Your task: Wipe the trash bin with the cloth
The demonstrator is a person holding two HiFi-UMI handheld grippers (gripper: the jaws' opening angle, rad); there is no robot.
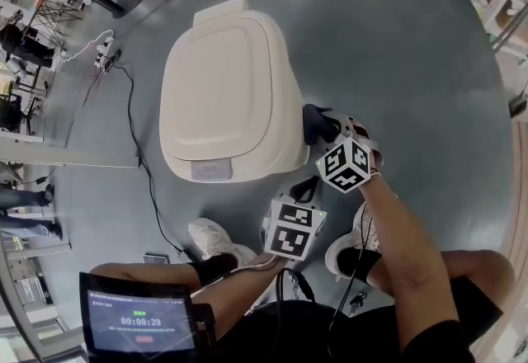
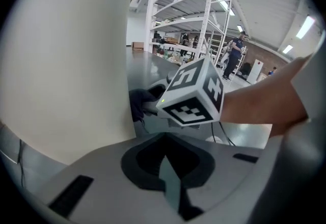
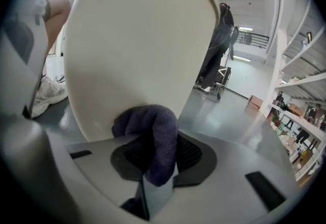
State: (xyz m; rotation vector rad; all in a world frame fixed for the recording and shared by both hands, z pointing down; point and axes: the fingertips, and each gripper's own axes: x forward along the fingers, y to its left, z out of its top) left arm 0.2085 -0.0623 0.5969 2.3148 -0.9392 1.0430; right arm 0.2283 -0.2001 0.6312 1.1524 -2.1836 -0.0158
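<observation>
Cream plastic makes up the trash bin (image 1: 227, 97), which stands on the grey floor (image 1: 396, 48) with its lid shut. The dark purple cloth (image 1: 316, 120) is pressed against the bin's right side wall. The right gripper (image 1: 332, 137) has its jaws clamped on that cloth. In the right gripper view the cloth (image 3: 155, 139) bunches out from between the jaws and touches the pale wall of the trash bin (image 3: 137, 50). The left gripper (image 1: 299, 192) hangs just beside the bin's near right corner, close below the right one, with its jaws pressed together and nothing between them. From the left gripper view, the bin's wall fills the left side, and the right gripper's marker cube (image 2: 196, 93) sits just beyond it. A black cable (image 1: 136, 130) trails over the floor to the left of the bin. White shoes (image 1: 216, 239) stand near its front edge. A tablet (image 1: 140, 324) with a timer on its screen shows at the lower left of the head view.
</observation>
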